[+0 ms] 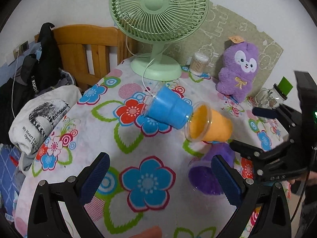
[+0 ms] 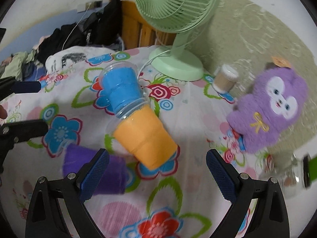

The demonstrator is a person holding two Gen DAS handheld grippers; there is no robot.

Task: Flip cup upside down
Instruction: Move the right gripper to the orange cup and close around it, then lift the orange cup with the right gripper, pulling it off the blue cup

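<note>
Both tongs, left [image 1: 160, 175] and right [image 2: 157, 172], gape empty near the toppled orange cup [image 2: 144, 138].

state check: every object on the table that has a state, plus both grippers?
blue cup: on its side
orange cup: on its side, mouth against the blue cup's base
purple cup: on its side
fan: upright, blades blurred
left gripper: open, empty
right gripper: open, empty
</note>
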